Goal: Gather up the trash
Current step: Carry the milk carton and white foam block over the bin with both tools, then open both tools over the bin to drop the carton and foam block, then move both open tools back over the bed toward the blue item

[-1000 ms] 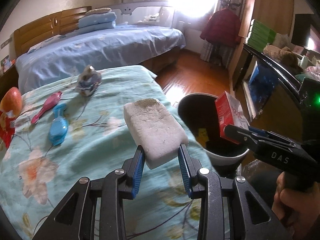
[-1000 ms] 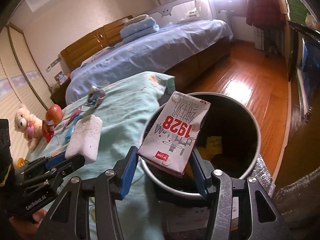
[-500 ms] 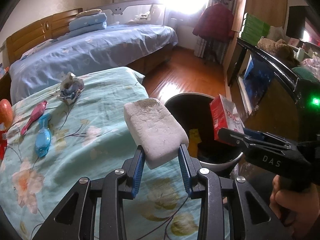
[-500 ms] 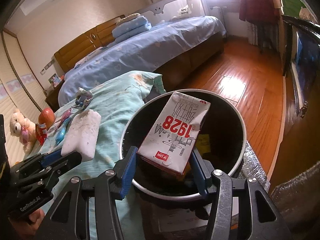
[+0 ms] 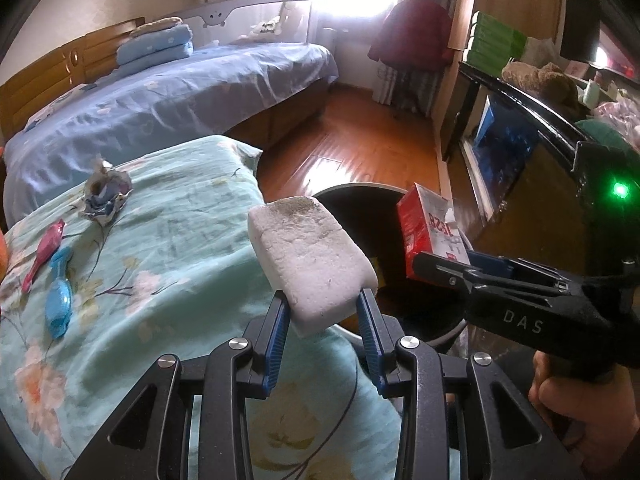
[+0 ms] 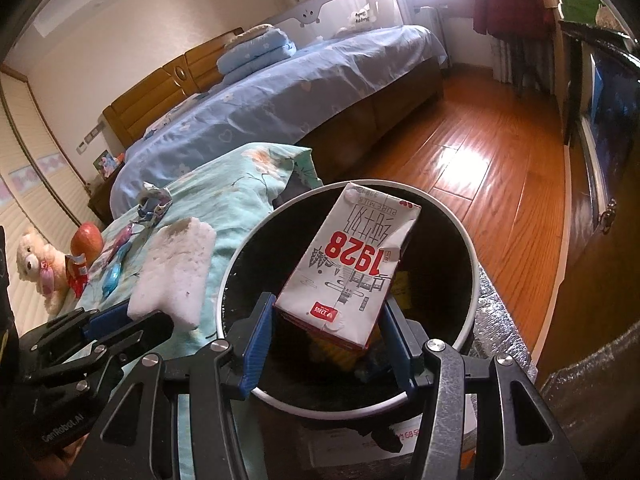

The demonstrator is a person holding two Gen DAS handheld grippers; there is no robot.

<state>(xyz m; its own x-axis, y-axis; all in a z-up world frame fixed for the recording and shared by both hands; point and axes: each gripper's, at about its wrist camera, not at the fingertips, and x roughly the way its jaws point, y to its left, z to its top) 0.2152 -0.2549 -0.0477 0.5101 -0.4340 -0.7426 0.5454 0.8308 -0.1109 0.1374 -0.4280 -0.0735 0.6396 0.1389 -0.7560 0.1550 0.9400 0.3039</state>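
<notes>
Through my feeds I see a large bed (image 6: 288,96) under a blue sheet, folded blue bedding (image 6: 256,50) stacked by its wooden headboard (image 6: 168,80). Past it, a dark red coat (image 5: 412,32) hangs beside the bright window. The wooden floor (image 6: 460,152) shines with glare. On the near bed's teal floral cover (image 5: 168,248) — at its far left edge — a white teddy bear (image 6: 38,264) sits beside an apple (image 6: 86,238). Green boxes (image 5: 496,42) are stacked on the right-hand cabinet.

One foam block (image 5: 310,264), one milk carton (image 6: 348,268), one bin (image 6: 474,276), one crumpled wrapper (image 5: 105,196), one apple (image 6: 86,240), one teddy bear (image 6: 36,264), two grippers.
</notes>
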